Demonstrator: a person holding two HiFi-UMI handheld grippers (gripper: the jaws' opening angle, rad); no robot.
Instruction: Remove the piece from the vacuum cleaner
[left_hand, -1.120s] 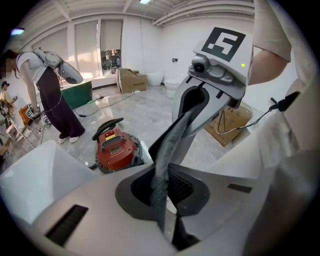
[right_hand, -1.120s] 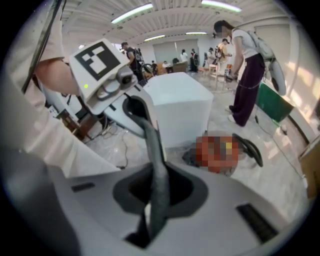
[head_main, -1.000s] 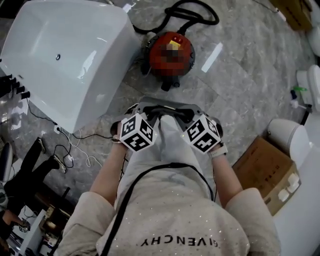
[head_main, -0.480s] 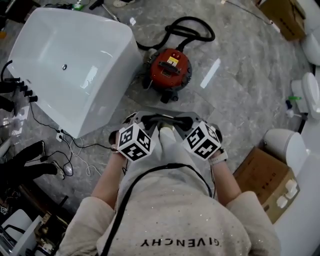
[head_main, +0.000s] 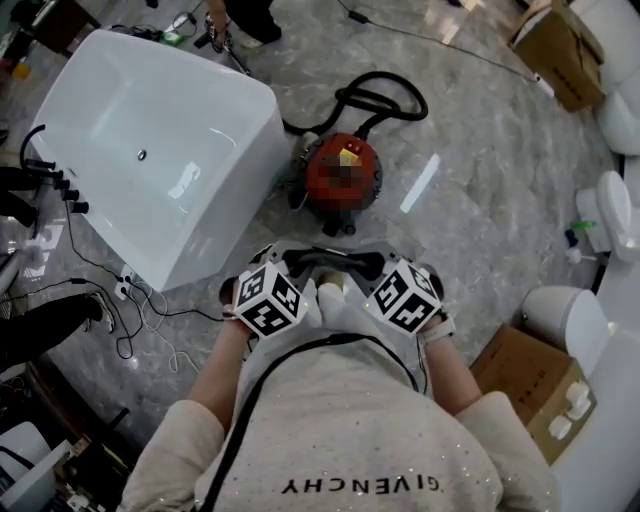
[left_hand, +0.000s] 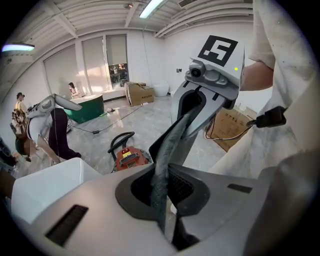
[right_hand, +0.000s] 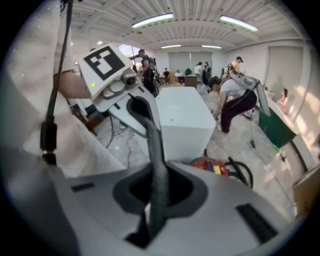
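The red vacuum cleaner (head_main: 343, 180) stands on the grey marble floor with its black hose (head_main: 380, 98) coiled behind it. It also shows small in the left gripper view, vacuum cleaner (left_hand: 131, 157), and in the right gripper view, vacuum cleaner (right_hand: 212, 166). My left gripper (head_main: 305, 266) and right gripper (head_main: 365, 266) are held close to my body, tips facing each other, well short of the vacuum. In its own view the left gripper (left_hand: 162, 167) has its jaws together with nothing between them. The right gripper (right_hand: 157, 175) is likewise shut and empty.
A white bathtub (head_main: 150, 160) sits left of the vacuum, with cables (head_main: 140, 300) trailing on the floor by it. Toilets (head_main: 610, 215) and a cardboard box (head_main: 530, 375) stand at the right, another box (head_main: 560, 40) far right. People stand in the background.
The vacuum and bathtub have slid down the head view, closer to the grippers. Both grippers stay shut and together in front of my body.
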